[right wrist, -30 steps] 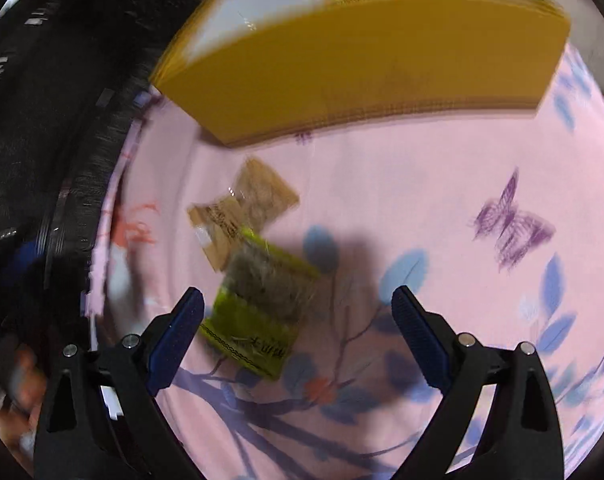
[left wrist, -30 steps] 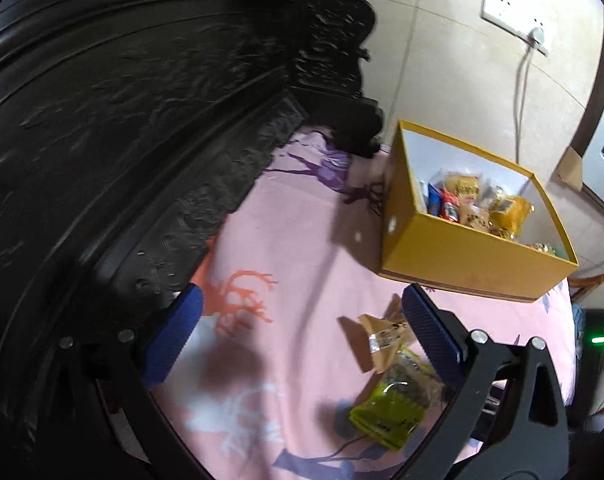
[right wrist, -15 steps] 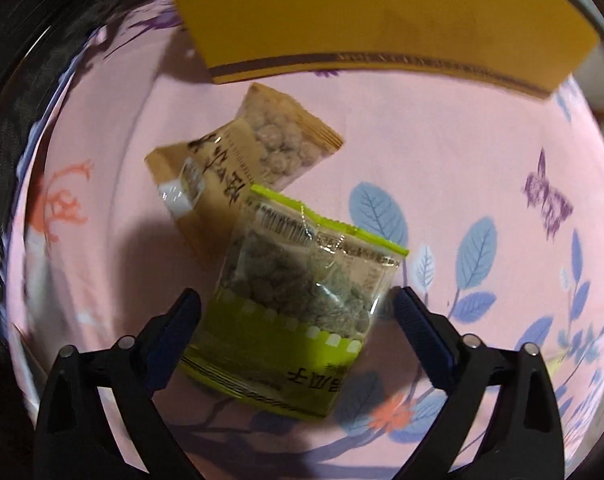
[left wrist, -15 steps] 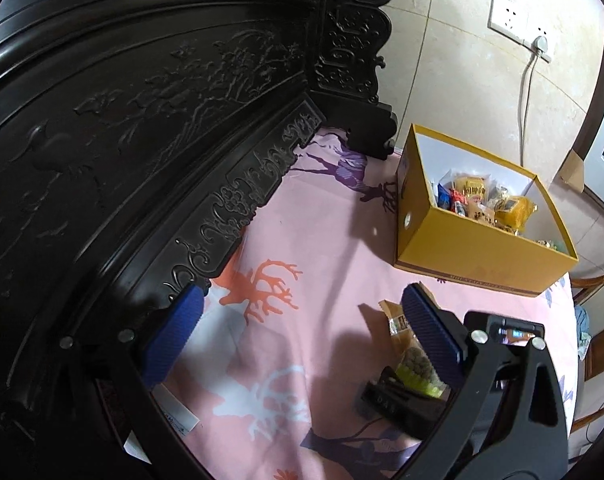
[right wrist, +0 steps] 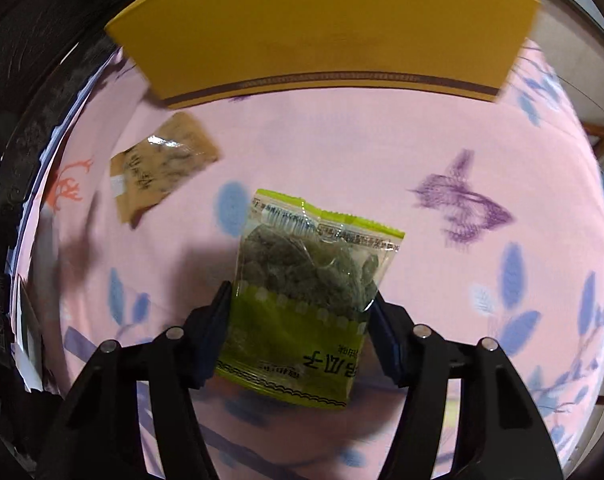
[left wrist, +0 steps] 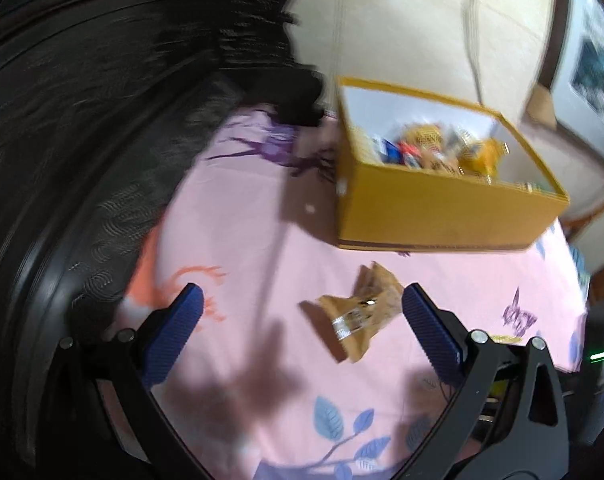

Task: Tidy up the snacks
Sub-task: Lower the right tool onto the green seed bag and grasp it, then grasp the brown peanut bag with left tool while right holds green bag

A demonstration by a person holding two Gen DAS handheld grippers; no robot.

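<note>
While your right tongs are closing around the green packet, left tongs released, lift toward the yellow box beyond it

The right-hand black two-finger gripper with blue ribbed pads points steeply down at the pink printed cloth, and its jaws are closing with the green-and-clear plastic snack packet right between them, both pads up against the packet's sides. The left-hand black gripper with blue pads is angled down over that same cloth too, jaws spread wide with nothing pinched, its right finger just beside the tan crinkly snack pouch lying on the cloth.
</note>
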